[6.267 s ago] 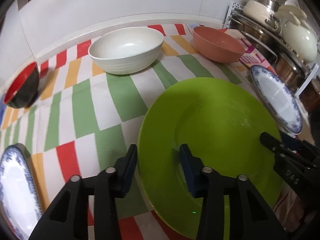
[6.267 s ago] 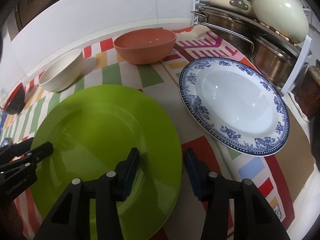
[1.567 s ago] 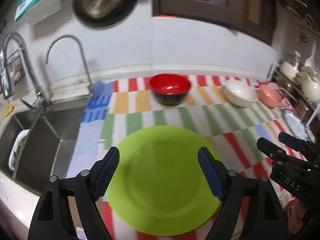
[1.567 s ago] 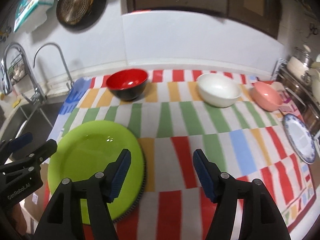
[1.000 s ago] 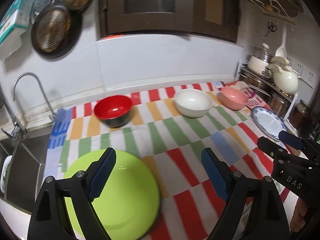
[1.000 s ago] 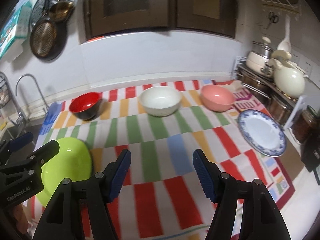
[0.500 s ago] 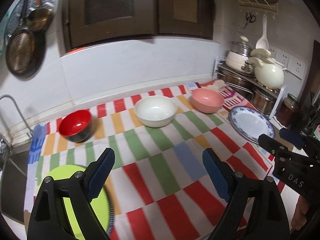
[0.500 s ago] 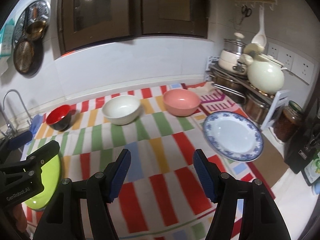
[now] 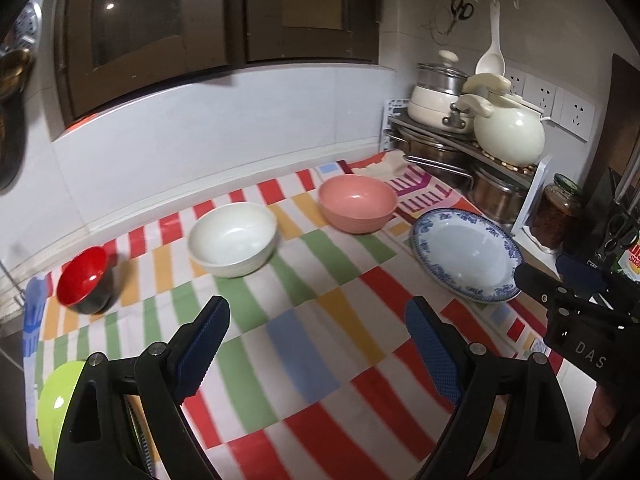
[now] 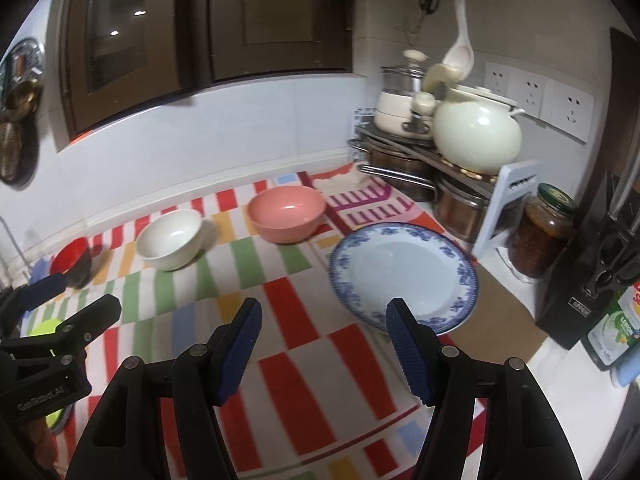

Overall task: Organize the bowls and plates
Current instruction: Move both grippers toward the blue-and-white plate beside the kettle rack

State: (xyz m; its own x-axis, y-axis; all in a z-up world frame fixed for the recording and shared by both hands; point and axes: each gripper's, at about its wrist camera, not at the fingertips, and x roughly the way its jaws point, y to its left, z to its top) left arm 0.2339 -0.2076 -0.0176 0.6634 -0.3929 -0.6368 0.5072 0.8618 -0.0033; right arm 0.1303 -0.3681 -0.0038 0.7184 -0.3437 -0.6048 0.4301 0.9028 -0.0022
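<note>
Clearly your next target was the blue-rimmed plate [image 10: 404, 276], lying right of centre in the right wrist frame on the striped cloth [image 10: 296, 320]. Both tools were empty — the left gripper [image 9: 318, 344] gaped wide, the right gripper [image 10: 322, 340] stood half-spread. You needed to straddle opposite rims low, lifting level toward the green plate [image 9: 54, 400] at lower left.

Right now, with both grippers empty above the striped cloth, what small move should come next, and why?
Probably ease the right gripper forward to the near rim of the blue-patterned plate. Its jaws stand open and empty just short of that rim. This plate lies alone at the right end, while the green plate sits at the far left, so collecting it seems the likely step toward stacking the plates.
</note>
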